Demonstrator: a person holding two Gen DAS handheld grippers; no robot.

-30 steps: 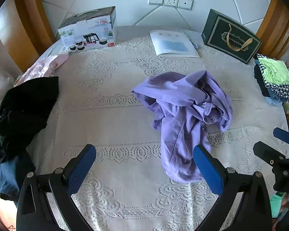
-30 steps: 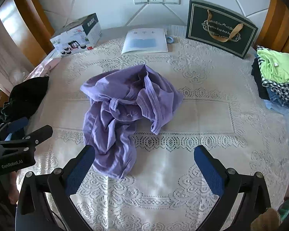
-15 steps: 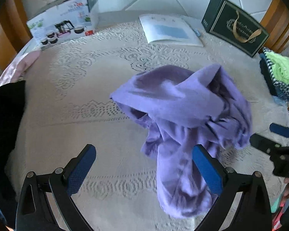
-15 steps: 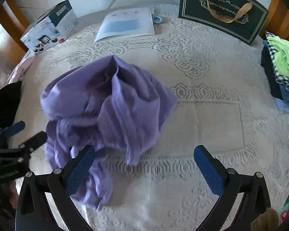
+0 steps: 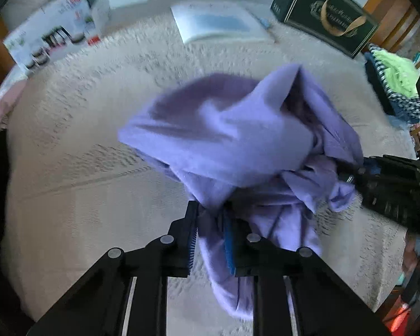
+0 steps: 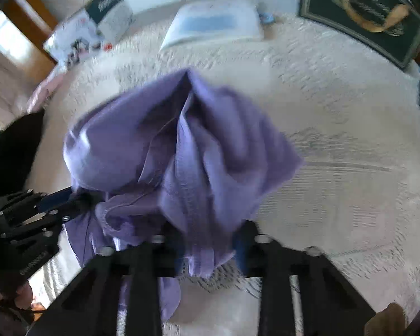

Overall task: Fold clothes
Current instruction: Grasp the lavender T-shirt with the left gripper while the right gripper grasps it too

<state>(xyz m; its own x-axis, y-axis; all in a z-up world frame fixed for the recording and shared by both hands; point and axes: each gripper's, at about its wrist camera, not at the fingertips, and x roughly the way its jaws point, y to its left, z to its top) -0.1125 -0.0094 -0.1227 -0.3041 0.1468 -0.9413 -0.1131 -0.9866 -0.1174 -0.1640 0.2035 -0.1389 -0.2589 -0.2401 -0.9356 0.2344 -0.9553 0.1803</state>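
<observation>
A crumpled purple garment lies bunched in the middle of the lace-covered table. My left gripper is shut on a fold at the garment's near left side. In the right wrist view the same purple garment fills the centre, and my right gripper is shut on its near edge, cloth hanging down between the fingers. Each gripper shows in the other's view: the right gripper at the garment's right side, the left gripper at its left side. Both views are motion-blurred.
At the back stand a white appliance box, a white booklet and a dark green gift bag. A stack of folded clothes sits at the right edge. Dark clothing lies at the left edge.
Both grippers moved forward and down onto the purple garment and went from wide open to shut on its cloth. The garment has been drawn up into a tighter bunch.
</observation>
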